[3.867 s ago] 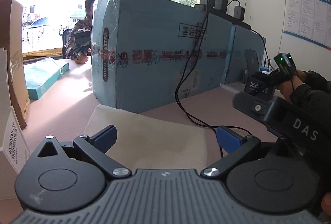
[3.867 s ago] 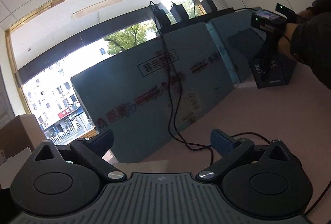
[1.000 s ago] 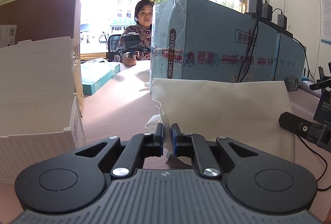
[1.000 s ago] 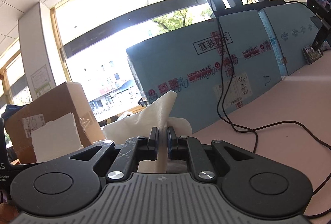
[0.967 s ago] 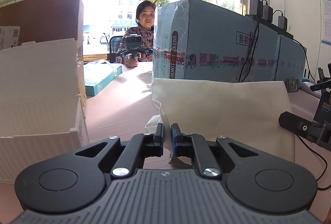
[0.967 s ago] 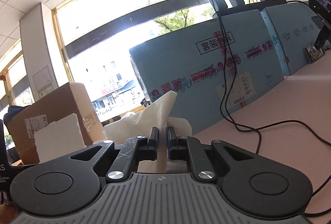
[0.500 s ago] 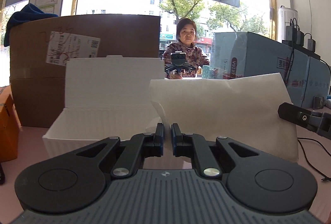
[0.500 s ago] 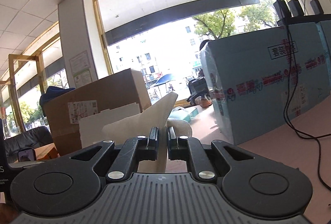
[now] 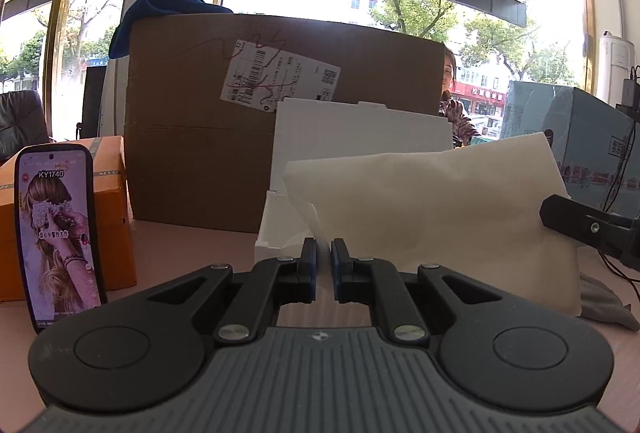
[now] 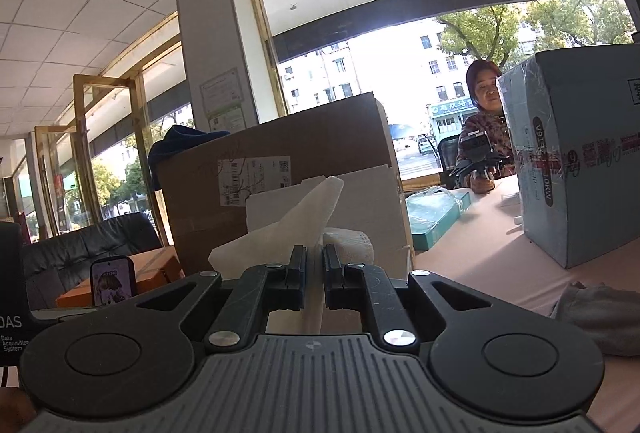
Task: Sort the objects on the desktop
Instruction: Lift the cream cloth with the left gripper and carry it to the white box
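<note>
**A:** left wrist view first. The left gripper point(image 9: 323, 265) is pinched nearly closed on the near left corner of the cream bag point(image 9: 432, 217), which is held up off the table point(image 9: 192, 253) and stretched flat across the right half of the view. The right gripper's finger pokes in at the far right edge of the bag. Just behind the bag sits the open white box point(image 9: 280, 229), with the brown carton point(image 9: 192, 137) behind that and a phone point(image 9: 56, 233) standing near left

**B:** so mid-carry, I'd guess? Bag heading for the white box?

**A:** that's my read. Next move probably calls for bringing both grippers forward together so the bag stays taut, then lowering it into the box

**B:** right wrist view?

**A:** the right gripper point(image 10: 315, 275) is also clamped almost shut on the bag point(image 10: 304, 217), seen edge-on here, rising to a point. It's level and aimed at the white box point(image 10: 360, 201) in front of the carton point(image 10: 280, 153). Blue box point(image 10: 580, 161) sits far right, and a person point(image 10: 486, 137) is seated behind it holding another gripper
</note>
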Motion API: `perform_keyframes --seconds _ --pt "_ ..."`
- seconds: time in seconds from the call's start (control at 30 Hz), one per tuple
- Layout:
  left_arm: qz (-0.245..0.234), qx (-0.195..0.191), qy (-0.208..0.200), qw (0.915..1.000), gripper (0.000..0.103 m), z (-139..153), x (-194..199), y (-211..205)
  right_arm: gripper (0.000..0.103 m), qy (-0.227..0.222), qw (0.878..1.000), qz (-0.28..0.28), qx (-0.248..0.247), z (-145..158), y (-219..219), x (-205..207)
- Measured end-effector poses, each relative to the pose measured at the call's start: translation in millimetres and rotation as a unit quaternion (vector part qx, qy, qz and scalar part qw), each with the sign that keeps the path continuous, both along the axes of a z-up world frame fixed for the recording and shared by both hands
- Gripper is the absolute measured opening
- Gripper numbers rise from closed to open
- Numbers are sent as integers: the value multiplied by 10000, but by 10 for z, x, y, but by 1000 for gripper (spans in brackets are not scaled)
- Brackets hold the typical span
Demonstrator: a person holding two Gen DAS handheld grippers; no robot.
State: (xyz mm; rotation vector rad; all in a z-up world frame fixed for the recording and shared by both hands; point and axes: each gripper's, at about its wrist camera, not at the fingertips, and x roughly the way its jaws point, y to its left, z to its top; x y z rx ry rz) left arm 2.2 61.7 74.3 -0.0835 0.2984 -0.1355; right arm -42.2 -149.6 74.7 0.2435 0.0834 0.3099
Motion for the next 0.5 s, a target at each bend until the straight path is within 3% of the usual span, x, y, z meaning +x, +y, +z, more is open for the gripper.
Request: perform_keyframes --seconds 0.5 --pt "-42 143 -189 9997 7 218 349 -99 8 -46 9999 -3 -107 126 -8 415"
